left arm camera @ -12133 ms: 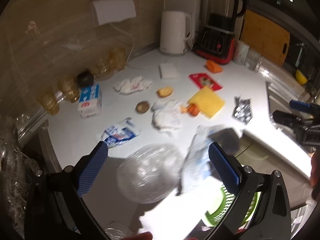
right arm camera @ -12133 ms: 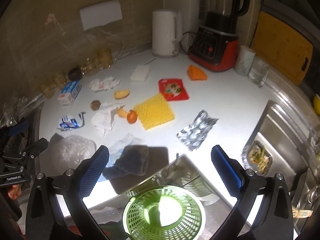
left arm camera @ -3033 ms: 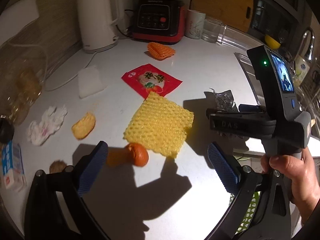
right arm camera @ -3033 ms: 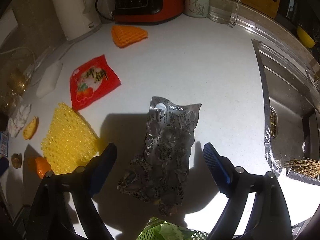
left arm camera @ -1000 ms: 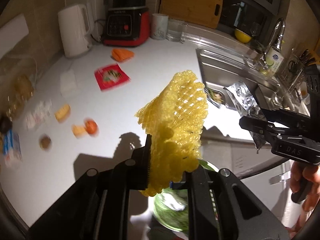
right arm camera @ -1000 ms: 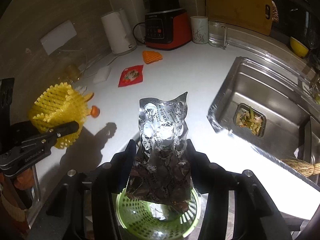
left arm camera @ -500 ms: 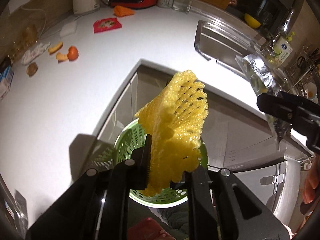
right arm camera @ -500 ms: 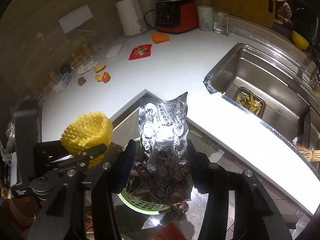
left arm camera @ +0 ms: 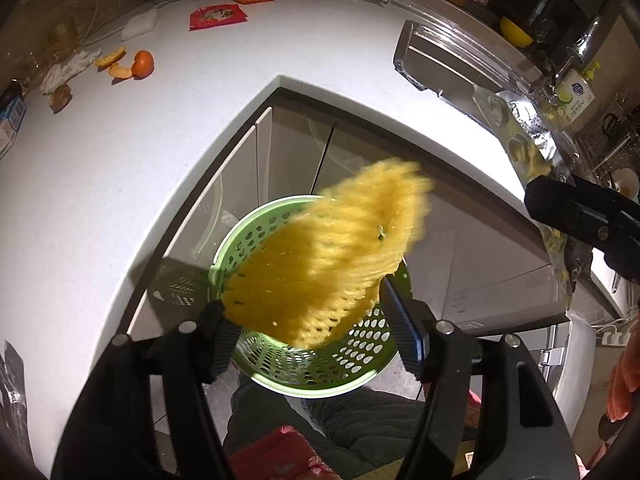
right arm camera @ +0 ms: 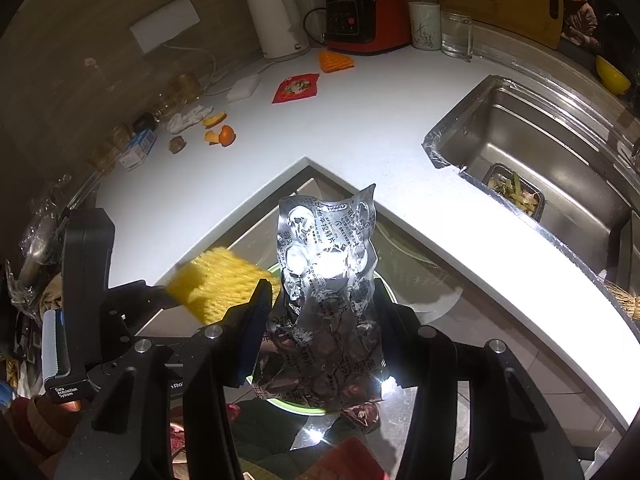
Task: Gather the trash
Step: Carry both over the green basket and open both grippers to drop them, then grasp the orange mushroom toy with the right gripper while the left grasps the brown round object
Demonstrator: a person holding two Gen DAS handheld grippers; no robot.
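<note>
The left gripper (left arm camera: 316,336) has just been opening its jaws, and the yellow foam fruit net (left arm camera: 332,264) sits loose between them, blurred; it seems to be released, though the blur does not let me say if an edge touches the left pad. The net is a soft mesh of bright yellow foam with a honeycomb pattern of holes, bent into a curved sheet, and it hangs directly over the green perforated basket (left arm camera: 256,364), which stands on the floor below the corner of the white countertop (left arm camera: 100,168). The right gripper (right arm camera: 320,320) is clenched on a crumpled silver blister pack (right arm camera: 326,264), a shiny foil sheet with round empty pockets and printed characters, held upright above the same basket. On the countertop far behind lie orange peels (right arm camera: 220,132), a red snack wrapper (right arm camera: 296,88) and an orange foam net (right arm camera: 336,61).
</note>
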